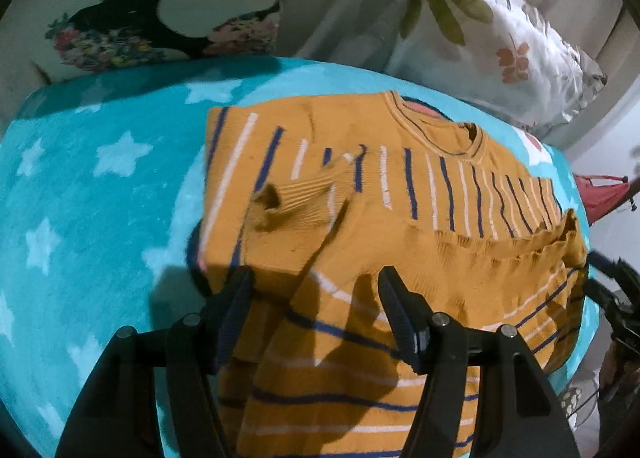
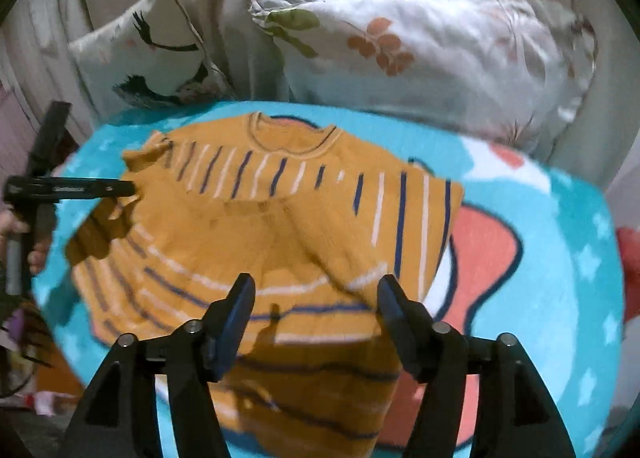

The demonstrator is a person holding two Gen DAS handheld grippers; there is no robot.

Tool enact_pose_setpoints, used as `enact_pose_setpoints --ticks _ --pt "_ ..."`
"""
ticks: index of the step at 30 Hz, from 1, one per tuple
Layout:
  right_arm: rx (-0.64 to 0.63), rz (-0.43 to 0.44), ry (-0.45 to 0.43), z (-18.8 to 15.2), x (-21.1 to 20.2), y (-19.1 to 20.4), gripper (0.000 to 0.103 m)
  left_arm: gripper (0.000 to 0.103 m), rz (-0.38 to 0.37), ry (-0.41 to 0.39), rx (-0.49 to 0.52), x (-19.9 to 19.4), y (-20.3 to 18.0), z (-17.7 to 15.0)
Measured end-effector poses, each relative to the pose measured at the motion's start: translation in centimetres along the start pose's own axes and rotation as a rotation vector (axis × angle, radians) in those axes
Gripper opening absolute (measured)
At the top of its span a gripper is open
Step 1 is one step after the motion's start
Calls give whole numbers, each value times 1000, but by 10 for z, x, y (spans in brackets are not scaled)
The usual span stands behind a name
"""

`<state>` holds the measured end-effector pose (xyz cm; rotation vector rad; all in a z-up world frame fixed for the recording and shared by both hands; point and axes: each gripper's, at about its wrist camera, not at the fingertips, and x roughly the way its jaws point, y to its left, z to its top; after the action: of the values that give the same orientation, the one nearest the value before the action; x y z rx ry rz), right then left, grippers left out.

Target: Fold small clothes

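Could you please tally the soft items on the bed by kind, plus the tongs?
Mustard-yellow knitted sweater with navy and white stripes: 1
Turquoise fleece blanket with white stars: 1
White pillows, one with a leaf print and one with a bird print: 2
Black tongs, left and right: 2
Total: 6

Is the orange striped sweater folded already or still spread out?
Partly folded. The orange striped sweater has its sleeves laid over the body, but the body itself lies spread flat on the blue blanket.

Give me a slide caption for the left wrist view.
Open left gripper poised over a partly folded orange striped sweater.
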<state>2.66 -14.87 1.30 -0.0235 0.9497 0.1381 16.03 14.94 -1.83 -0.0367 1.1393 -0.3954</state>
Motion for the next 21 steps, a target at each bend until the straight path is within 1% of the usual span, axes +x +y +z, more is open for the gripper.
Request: enact_pose_setpoints --ticks 1,2,3,4,5,6,8,9,10,11,14,16,18,21 --pt "-9 -19 0 3 5 2 69 58 12 6 -2 2 0 0" --pt "-9 -43 -3 7 11 4 69 48 21 9 -3 3 0 0" --pt "0 -47 -9 11 13 4 69 26 32 10 -4 3 1 0" --pt "12 -41 -12 14 18 5 69 16 41 15 -8 4 2 1" --pt "29 -28 -5 16 25 4 70 15 37 16 -18 3 5 1" --pt "36 -24 6 17 32 5 70 10 20 12 -33 0 8 2" --pt "27 -18 42 16 45 7 69 9 -10 11 -57 -5 15 2" --pt "27 -14 58 15 50 8 53 9 -24 3 -69 -10 17 1" --pt "36 -2 79 13 54 6 20 9 -30 -5 -77 -14 17 1" --pt "61 30 96 13 53 4 17 9 -38 -15 -86 -18 17 1" --pt "106 79 38 17 28 -1 15 9 -82 -64 -112 -41 15 -1" --pt "116 102 -2 25 10 -3 15 8 -98 -95 -122 -54 14 3" --pt "125 113 -40 40 -3 -8 15 8 -109 -120 -135 -62 14 13" --pt "163 115 -69 63 0 -21 15 8 -104 -131 -158 -62 15 41"
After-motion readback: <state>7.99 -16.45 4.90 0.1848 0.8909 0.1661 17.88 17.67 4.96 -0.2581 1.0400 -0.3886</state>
